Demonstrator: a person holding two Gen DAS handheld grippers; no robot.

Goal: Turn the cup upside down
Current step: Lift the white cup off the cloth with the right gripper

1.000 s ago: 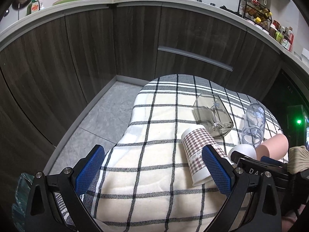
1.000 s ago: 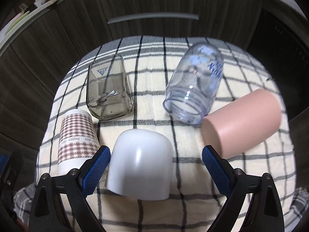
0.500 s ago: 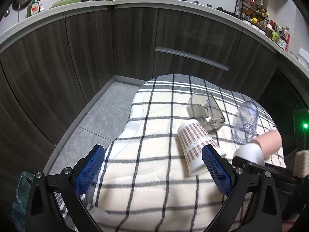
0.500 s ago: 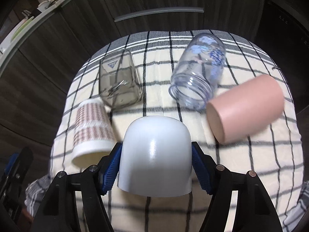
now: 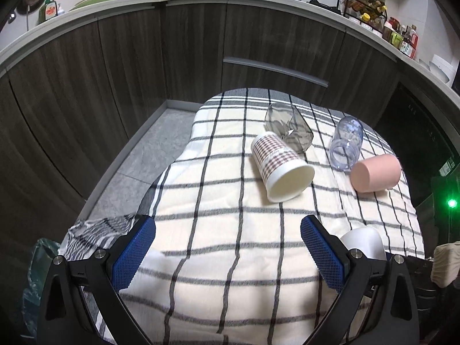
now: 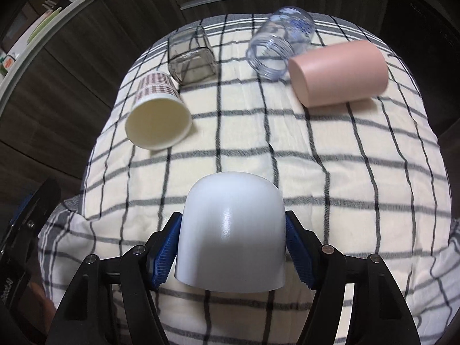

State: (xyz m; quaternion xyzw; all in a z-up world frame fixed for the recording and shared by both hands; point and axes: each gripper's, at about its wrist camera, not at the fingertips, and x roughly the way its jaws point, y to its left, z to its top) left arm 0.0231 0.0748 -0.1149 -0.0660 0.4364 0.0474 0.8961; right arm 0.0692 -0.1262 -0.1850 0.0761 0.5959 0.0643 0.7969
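A white cup (image 6: 231,233) with a rounded closed end sits between the blue pads of my right gripper (image 6: 232,247), which is shut on it; its closed end points away from the camera and it is held above the checked cloth (image 6: 330,172). In the left wrist view the same white cup (image 5: 362,243) shows at the lower right, behind the right finger. My left gripper (image 5: 227,254) is open and empty over the near part of the cloth.
Lying on their sides at the far end of the cloth are a houndstooth paper cup (image 6: 158,115), a smoky square glass (image 6: 191,56), a clear jar (image 6: 280,43) and a pink cup (image 6: 337,73). Dark cabinets (image 5: 115,72) and the floor lie beyond the table.
My right gripper closed on the white cup and pulled it back toward the near edge, away from the other cups. My left gripper drew back and stayed open.
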